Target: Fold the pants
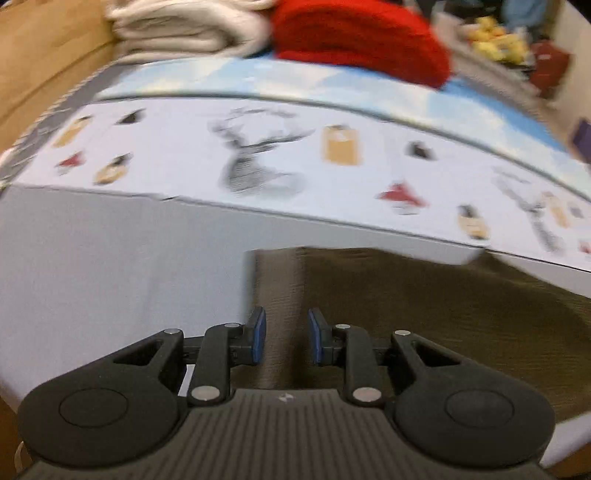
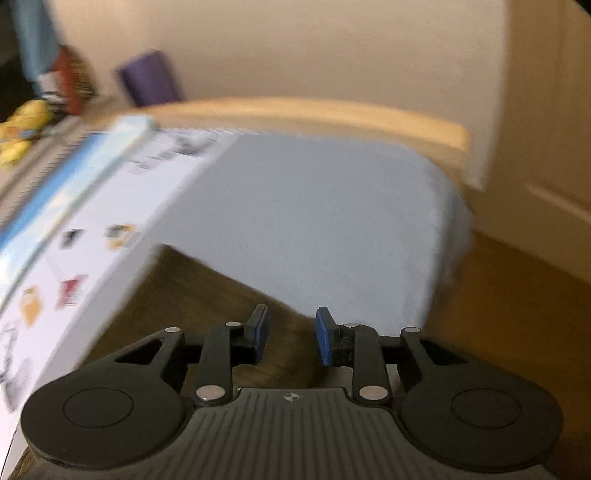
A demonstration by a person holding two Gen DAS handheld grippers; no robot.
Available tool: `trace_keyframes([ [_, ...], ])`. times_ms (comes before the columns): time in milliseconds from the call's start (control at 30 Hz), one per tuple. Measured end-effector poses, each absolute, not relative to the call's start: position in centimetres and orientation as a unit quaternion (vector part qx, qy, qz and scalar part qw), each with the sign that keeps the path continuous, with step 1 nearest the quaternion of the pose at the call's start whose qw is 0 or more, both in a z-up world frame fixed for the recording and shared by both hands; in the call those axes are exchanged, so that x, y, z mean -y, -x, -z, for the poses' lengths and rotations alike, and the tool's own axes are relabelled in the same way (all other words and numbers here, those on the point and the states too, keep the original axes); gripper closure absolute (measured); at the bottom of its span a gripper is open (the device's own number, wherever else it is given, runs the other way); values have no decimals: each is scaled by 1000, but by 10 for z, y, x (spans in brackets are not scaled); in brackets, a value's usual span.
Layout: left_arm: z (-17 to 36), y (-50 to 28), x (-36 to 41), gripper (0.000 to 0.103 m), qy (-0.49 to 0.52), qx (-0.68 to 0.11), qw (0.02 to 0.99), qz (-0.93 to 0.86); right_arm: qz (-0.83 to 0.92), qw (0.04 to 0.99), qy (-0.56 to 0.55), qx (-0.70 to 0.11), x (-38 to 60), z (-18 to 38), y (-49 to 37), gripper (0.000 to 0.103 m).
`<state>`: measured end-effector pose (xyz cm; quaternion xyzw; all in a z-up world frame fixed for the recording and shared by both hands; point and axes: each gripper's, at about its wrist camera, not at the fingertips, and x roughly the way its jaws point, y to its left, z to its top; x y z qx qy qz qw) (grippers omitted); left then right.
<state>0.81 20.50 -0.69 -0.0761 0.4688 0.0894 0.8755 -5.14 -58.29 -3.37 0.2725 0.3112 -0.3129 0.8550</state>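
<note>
Near the bed's front edge the pants (image 1: 424, 325) lie flat, dark olive, on the pale sheet (image 1: 110, 277). Risk: both views blur, so a hasty pinch may catch sheet too. Left gripper (image 1: 286, 338) hovers low over the pants, jaws apart, empty. Right gripper (image 2: 291, 338) likewise, level, jaws apart.

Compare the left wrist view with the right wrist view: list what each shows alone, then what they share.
Left wrist only: a red knit garment and folded cream blankets at the bed's far side, plus the left gripper, open.
Right wrist only: a purple block, the cream wall and the right gripper, open.
Both: the dark olive pants under the fingers, the printed sheet and the pale bedsheet.
</note>
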Motion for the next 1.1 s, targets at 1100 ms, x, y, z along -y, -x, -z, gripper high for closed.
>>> trace_keyframes([
  [1100, 35, -61, -166, 76, 81, -535, 840, -41, 255, 840, -300, -374, 530, 92, -126, 47],
])
